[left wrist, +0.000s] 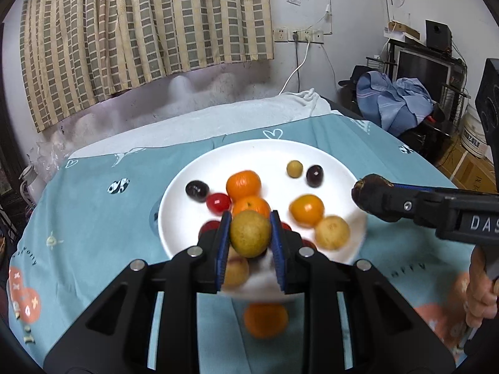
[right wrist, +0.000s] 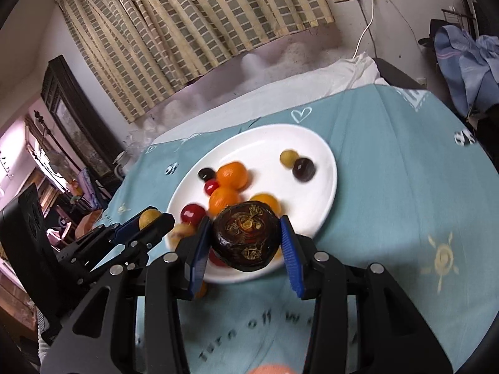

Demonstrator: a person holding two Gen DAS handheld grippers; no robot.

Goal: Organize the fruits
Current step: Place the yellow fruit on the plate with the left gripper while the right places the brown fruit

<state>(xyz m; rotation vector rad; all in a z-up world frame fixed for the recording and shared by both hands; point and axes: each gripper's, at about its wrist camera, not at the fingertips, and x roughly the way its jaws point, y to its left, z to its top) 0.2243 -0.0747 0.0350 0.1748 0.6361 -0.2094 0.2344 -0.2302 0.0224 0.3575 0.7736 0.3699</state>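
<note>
My left gripper (left wrist: pixel 250 234) is shut on a yellow-green round fruit (left wrist: pixel 249 233) and holds it above the near edge of a white plate (left wrist: pixel 268 152). My right gripper (right wrist: pixel 246 240) is shut on a dark brown wrinkled fruit (right wrist: pixel 246 237) above the plate's (right wrist: pixel 324 193) near edge. In the left wrist view the right gripper (left wrist: pixel 371 199) comes in from the right with that dark fruit (left wrist: pixel 369 194). On the plate lie oranges (left wrist: pixel 243 184), dark grapes (left wrist: pixel 197 190), a red tomato (left wrist: pixel 218 202), a small green fruit (left wrist: pixel 294 168) and a yellow fruit (left wrist: pixel 332 232).
One orange (left wrist: pixel 265 319) lies on the teal tablecloth (left wrist: pixel 103 215) just in front of the plate. A white towel (left wrist: pixel 218 115) lies along the table's far edge. A chair with blue clothes (left wrist: pixel 393 99) stands beyond the table at the right.
</note>
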